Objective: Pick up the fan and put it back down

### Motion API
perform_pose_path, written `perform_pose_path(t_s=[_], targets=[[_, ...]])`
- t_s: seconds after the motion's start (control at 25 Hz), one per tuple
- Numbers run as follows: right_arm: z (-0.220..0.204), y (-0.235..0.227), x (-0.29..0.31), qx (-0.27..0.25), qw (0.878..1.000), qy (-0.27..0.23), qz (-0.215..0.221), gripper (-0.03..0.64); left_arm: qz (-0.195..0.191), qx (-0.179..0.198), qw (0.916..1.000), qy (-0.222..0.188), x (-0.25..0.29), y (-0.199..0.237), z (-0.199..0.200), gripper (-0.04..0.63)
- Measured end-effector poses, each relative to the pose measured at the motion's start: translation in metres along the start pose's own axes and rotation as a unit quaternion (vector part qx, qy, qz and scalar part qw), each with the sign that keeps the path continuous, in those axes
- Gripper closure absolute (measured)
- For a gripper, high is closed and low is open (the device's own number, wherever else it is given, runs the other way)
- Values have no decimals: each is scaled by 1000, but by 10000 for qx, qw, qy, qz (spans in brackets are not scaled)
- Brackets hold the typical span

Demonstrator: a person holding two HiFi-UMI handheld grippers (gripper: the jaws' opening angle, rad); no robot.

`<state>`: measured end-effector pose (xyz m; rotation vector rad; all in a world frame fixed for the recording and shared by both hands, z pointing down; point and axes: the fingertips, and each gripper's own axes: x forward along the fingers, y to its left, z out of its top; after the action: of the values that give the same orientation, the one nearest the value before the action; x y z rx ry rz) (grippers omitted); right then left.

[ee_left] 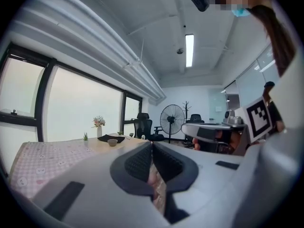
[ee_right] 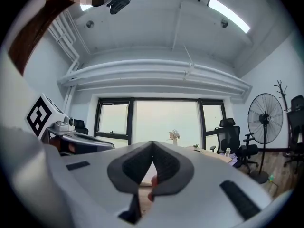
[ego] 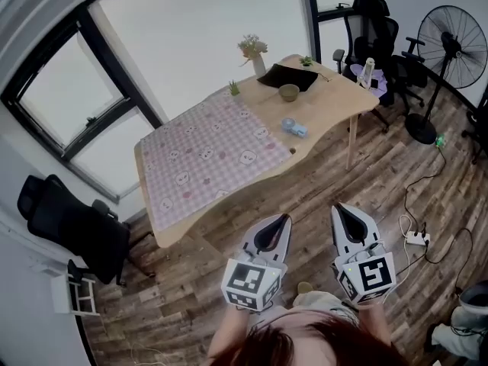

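Both grippers were held side by side over the wood floor [ego: 305, 189], low in the head view, pointing roughly level toward the table [ego: 328, 107] and well apart from it. Left gripper [ego: 277, 221]: jaws fully closed, dark pads meeting at the tips in its own view [ee_left: 152, 147], nothing between them. Right gripper [ego: 348, 218]: jaws likewise pressed together at the tips [ee_right: 152, 148], holding nothing. The fan [ego: 451, 43] stood upright on its pole and round base on the floor at the far right of the room, beyond the right end of the table and just beside a black office chair [ego: 374, 29]; neither gripper was near it. The left gripper view showed the fan [ee_left: 172, 119] straight ahead in the distance, past the table end; the right gripper view showed it [ee_right: 264, 114] off to the right, with chairs beside it. A pink checked cloth [ego: 210, 155] covered the left half of the table. On the bare wood half lay a black mat [ego: 290, 76], with a small bowl [ego: 289, 92] touching its near edge, a vase of flowers [ego: 255, 56] by the window side, and a small blue item [ego: 294, 127] near the front edge, too small to identify. Another black chair [ego: 72, 227] stood at the left wall under the windows. A white power strip [ego: 417, 239] with cables lay on the floor to the right of the right gripper.
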<state>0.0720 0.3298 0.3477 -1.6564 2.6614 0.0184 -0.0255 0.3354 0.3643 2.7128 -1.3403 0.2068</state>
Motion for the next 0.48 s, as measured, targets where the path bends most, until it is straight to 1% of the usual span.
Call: perform_pose_path(t_s=[0.2,0.48], targets=[[1,-34,10,93,10000,-11,19,617,74,-25,10000,2,32,-8,4,581],[-3,-52,34,53,9999,73,113,617,174,-78,9997,140,55,-1,1,581]])
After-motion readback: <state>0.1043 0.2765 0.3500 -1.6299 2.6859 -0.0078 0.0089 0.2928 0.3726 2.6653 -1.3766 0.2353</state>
